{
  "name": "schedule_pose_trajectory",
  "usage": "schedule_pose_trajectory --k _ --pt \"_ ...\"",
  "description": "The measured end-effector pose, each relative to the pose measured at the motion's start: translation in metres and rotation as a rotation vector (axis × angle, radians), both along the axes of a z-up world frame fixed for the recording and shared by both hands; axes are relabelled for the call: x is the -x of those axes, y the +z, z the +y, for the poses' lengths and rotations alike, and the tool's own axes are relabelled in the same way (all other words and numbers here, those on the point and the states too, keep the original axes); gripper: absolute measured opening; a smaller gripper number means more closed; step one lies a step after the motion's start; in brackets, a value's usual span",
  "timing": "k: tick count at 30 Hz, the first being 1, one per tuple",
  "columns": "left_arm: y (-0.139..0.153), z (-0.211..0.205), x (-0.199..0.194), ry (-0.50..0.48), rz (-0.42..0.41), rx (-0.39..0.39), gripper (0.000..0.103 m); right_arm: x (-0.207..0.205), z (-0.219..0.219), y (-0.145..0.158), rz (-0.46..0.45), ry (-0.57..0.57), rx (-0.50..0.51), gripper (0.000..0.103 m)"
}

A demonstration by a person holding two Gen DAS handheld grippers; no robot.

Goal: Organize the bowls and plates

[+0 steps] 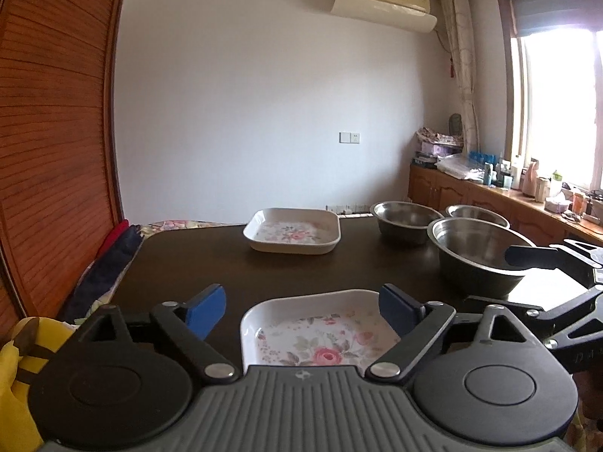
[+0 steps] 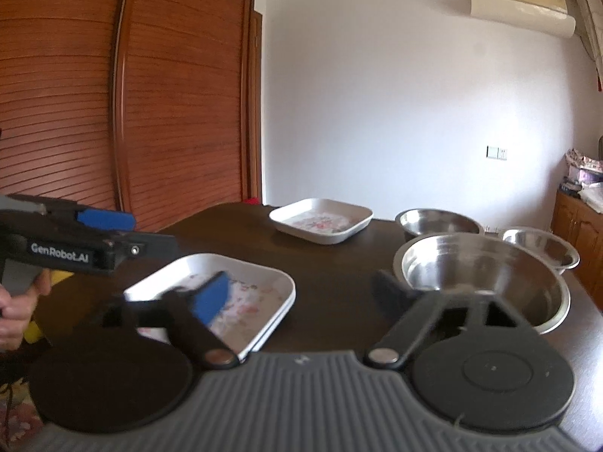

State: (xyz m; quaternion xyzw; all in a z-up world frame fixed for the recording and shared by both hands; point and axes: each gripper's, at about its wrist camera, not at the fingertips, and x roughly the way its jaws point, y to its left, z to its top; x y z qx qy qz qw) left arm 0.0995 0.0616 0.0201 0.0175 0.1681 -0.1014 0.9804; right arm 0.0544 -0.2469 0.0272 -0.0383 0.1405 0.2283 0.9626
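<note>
A white square plate with a rose print (image 1: 312, 335) lies at the near edge of the dark table, right under my open left gripper (image 1: 301, 307); it looks like two stacked plates in the right wrist view (image 2: 260, 290). A second floral plate (image 1: 292, 230) (image 2: 322, 220) lies farther back. A large steel bowl (image 1: 476, 260) (image 2: 486, 275) stands at the right, with two smaller steel bowls (image 1: 405, 220) (image 1: 476, 214) behind it. My right gripper (image 2: 301, 293) is open and empty, between the near plate and the large bowl. The left gripper also shows in the right wrist view (image 2: 105, 222).
The dark table (image 1: 211, 260) ends at the left by a wooden louvred wardrobe (image 1: 56, 132), with folded clothes (image 1: 109, 263) along that edge. A wooden counter with bottles (image 1: 527, 188) runs under the window at the right.
</note>
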Motion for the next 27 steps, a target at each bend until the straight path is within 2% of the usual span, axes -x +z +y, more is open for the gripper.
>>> schedule_pose_trajectory --k 9,16,20,27 --pt "0.006 0.001 -0.001 -0.001 -0.016 -0.006 0.103 0.0 0.001 0.006 -0.01 -0.001 0.006 0.103" --pt "0.018 0.004 -0.013 0.008 -0.03 -0.03 0.103 -0.01 0.003 0.026 -0.021 0.02 0.01 0.103" --pt "0.024 0.009 -0.031 0.016 -0.034 -0.034 0.103 -0.026 0.004 0.039 -0.034 0.017 0.016 0.103" --pt "0.036 0.019 -0.08 0.008 -0.011 -0.033 0.103 -0.077 0.015 0.064 0.019 0.039 0.028 0.103"
